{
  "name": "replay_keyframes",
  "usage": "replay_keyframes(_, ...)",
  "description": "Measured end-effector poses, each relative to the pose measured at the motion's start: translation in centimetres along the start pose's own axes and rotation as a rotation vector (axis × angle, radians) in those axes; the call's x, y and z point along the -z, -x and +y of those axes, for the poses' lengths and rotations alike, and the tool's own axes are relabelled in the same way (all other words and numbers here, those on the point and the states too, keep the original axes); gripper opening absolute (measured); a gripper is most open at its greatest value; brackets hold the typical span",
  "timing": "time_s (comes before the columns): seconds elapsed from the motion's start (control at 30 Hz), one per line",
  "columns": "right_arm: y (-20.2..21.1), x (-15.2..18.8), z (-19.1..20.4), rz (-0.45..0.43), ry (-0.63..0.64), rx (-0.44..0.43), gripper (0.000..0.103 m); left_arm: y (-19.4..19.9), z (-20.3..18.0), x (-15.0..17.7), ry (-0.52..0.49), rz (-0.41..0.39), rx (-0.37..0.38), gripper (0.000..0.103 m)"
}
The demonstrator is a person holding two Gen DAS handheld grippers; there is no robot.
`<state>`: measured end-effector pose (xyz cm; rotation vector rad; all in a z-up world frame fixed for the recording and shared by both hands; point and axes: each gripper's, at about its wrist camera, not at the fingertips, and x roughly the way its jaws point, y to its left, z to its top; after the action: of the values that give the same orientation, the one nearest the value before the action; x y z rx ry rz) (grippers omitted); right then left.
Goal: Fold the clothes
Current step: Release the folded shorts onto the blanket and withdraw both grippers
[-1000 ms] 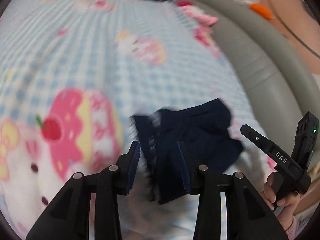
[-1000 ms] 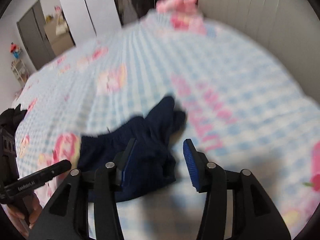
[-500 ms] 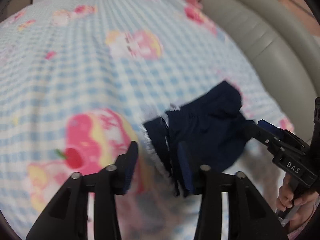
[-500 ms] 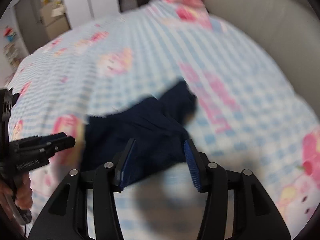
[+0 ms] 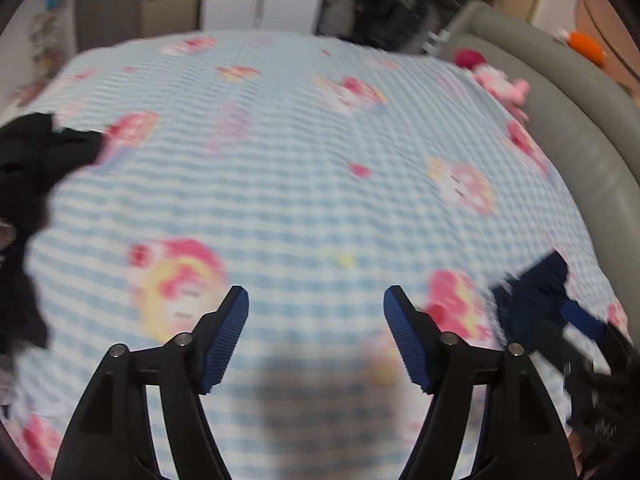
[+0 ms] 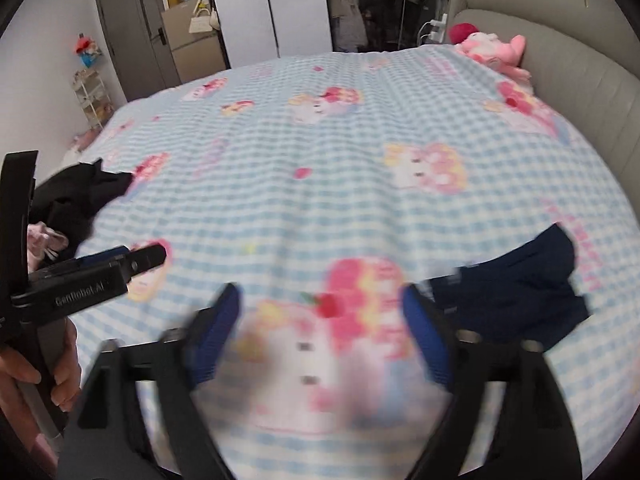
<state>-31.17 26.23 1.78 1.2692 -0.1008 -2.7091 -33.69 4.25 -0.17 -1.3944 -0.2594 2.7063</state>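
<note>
- Big bed [image 6: 340,168] with a blue check sheet [image 5: 304,184] and pink cartoon prints, grey headboard [image 6: 568,64] on the right.
- Dark heap of clothes [image 6: 76,200] far over at the left edge.
- Small navy garment [image 6: 516,284] bunched on the sheet, now let go, no longer between any fingers.
- Left gripper [image 5: 316,332] wide open, holding nothing, swung away.
- Right gripper [image 6: 320,332] open too, blurry, just beside the navy piece.
- Maybe done with this one, maybe off to the heap; hard to tell.

The right gripper [image 6: 320,332] is smeared by motion blur, its finger edges lost. The black clothes pile [image 5: 24,184] is cut off at the left edge; the navy garment [image 5: 532,300] is blurred.
</note>
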Motion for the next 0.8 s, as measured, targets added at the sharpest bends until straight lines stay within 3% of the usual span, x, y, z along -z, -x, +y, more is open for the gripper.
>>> replay_keyframes(0.17, -0.7, 0.3, 4.9, 0.04, -0.014, 0.019, 0.102, 3.3, 6.7, -0.6, 0.046, -0.051, -0.072, 0.08)
replay_keyframes(0.5, 4.3, 2.4, 8.9, -0.016, -0.061, 0.056, 0.102, 11.2, 12.5, 3.2, 0.031, -0.112, -0.128, 0.084)
replay_keyframes(0.63, 6.1, 4.8, 11.3, -0.01, -0.022, 0.073, 0.102, 15.3, 12.1, 6.3, 0.009, -0.183, -0.134, 0.085)
replay_keyframes(0.8, 9.2, 8.0, 13.2, -0.015, 0.019, 0.074, 0.103, 18.1, 11.4, 10.4, 0.012, -0.202, -0.151, 0.088)
